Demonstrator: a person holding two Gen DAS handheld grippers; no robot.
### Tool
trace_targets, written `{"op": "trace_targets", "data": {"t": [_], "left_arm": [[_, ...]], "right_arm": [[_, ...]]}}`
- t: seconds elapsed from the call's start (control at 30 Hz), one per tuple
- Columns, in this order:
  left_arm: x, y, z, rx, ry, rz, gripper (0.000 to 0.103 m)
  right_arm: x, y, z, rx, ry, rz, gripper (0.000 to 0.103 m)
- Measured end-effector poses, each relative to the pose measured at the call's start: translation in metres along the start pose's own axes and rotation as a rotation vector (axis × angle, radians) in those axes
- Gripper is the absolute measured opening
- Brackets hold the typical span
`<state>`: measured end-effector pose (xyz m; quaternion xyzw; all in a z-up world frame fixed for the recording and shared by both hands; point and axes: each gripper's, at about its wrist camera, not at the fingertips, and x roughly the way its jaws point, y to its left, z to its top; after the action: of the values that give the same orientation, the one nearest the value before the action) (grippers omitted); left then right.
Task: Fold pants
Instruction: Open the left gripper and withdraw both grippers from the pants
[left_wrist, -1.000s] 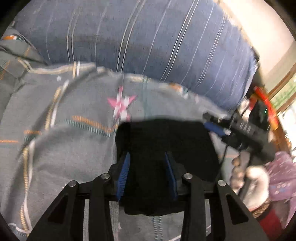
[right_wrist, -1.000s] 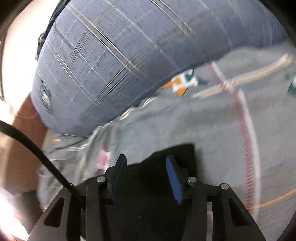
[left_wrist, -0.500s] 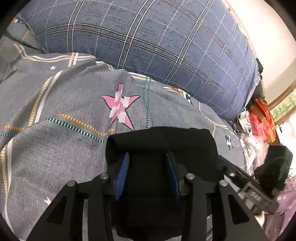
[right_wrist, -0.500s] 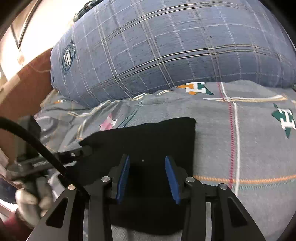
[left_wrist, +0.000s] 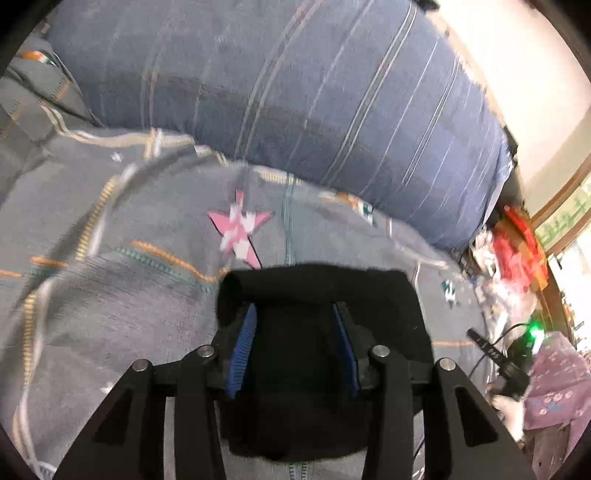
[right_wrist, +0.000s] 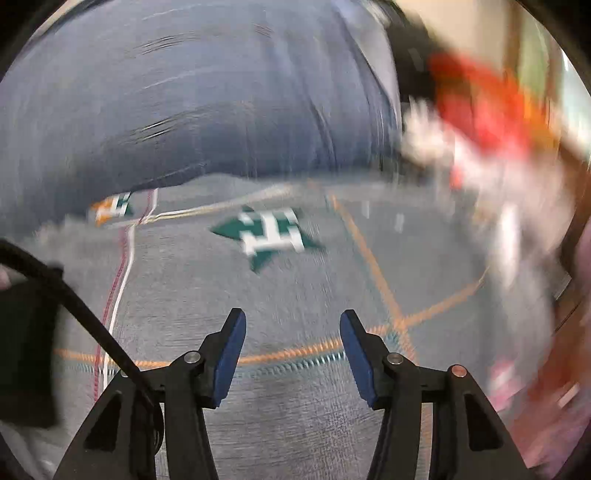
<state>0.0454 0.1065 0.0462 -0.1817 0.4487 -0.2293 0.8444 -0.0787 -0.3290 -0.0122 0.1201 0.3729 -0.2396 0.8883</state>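
The pants (left_wrist: 321, 354) lie folded into a black bundle on the bed (left_wrist: 110, 280), on a grey sheet printed with stripes and stars. Their far edge is a rolled fold just short of a pink star (left_wrist: 240, 229); beyond that rises a big blue plaid pillow (left_wrist: 295, 92).

The left tool (left_wrist: 293, 314) points down over the bundle. Its blue pads (left_wrist: 242, 347) stand on either side of a raised ridge of the black cloth, fairly narrow, with cloth filling the gap — whether the pads actually press on it I cannot tell, since black fabric and black tool merge there.

The right tool (right_wrist: 291, 325) is over bare sheet, near a green star (right_wrist: 269, 236) and crossed orange lines. Its jaws have just been opening and now stand wide with nothing between them. That view is heavily blurred. At its left edge a dark mass (right_wrist: 26, 350) shows behind a black cable (right_wrist: 74, 299); it may be the pants, but the blur leaves that unsure.

In the left view, the right tool appears small at the right edge, with a green light (left_wrist: 533, 328) on it and a white-gloved hand (left_wrist: 511, 410) below. Red and white clutter (left_wrist: 513, 254) sits beside the bed past the pillow's end.
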Motion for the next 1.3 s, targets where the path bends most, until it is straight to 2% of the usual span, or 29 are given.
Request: {"op": "trace_targets", "data": {"t": [0.07, 0.1, 0.17, 0.2, 0.23, 0.27, 0.4, 0.53, 0.6, 0.7, 0.77, 0.87, 1.03, 1.3], "left_arm": [[-0.018, 0.006, 0.004, -0.009, -0.048, 0.032, 0.044], [-0.025, 0.011, 0.007, -0.015, -0.064, 0.054, 0.045], [-0.037, 0.027, 0.014, -0.026, -0.088, 0.113, 0.046], [-0.039, 0.036, 0.015, -0.028, -0.092, 0.134, 0.046], [-0.04, 0.046, 0.015, -0.032, -0.096, 0.164, 0.046], [-0.041, 0.059, 0.016, -0.04, -0.101, 0.213, 0.046], [-0.045, 0.11, 0.019, -0.094, -0.108, 0.333, 0.046], [-0.039, 0.167, 0.02, -0.189, -0.069, 0.403, 0.046], [-0.041, 0.183, 0.021, -0.206, -0.106, 0.388, 0.046], [-0.04, 0.188, 0.02, -0.187, -0.13, 0.436, 0.052], [-0.035, 0.183, 0.017, -0.137, -0.142, 0.422, 0.074], [-0.027, 0.173, 0.019, -0.076, -0.108, 0.417, 0.093], [-0.018, 0.164, 0.02, -0.027, -0.076, 0.444, 0.1], [-0.019, 0.166, 0.02, -0.036, -0.091, 0.43, 0.1]], "right_arm": [[0.019, -0.023, 0.0, 0.075, 0.022, 0.024, 0.063], [0.028, -0.031, 0.001, 0.098, 0.032, 0.017, 0.07], [0.032, -0.035, 0.002, 0.076, -0.017, -0.001, 0.087], [0.04, -0.032, 0.002, 0.043, 0.004, -0.023, 0.103], [0.045, -0.029, -0.001, 0.013, -0.001, -0.037, 0.103], [0.044, -0.027, -0.003, -0.008, -0.042, -0.041, 0.103], [0.043, -0.028, -0.006, 0.027, -0.057, -0.059, 0.103], [0.038, -0.029, -0.003, 0.037, -0.053, -0.046, 0.103], [0.036, -0.028, -0.004, 0.035, -0.054, -0.049, 0.103], [0.038, -0.028, -0.002, 0.036, -0.054, -0.047, 0.103], [0.038, -0.028, -0.002, 0.036, -0.054, -0.046, 0.103], [0.038, -0.028, -0.003, 0.034, -0.054, -0.049, 0.103], [0.038, -0.028, -0.003, 0.036, -0.054, -0.047, 0.103], [0.039, -0.028, -0.002, 0.036, -0.054, -0.047, 0.103]]}}
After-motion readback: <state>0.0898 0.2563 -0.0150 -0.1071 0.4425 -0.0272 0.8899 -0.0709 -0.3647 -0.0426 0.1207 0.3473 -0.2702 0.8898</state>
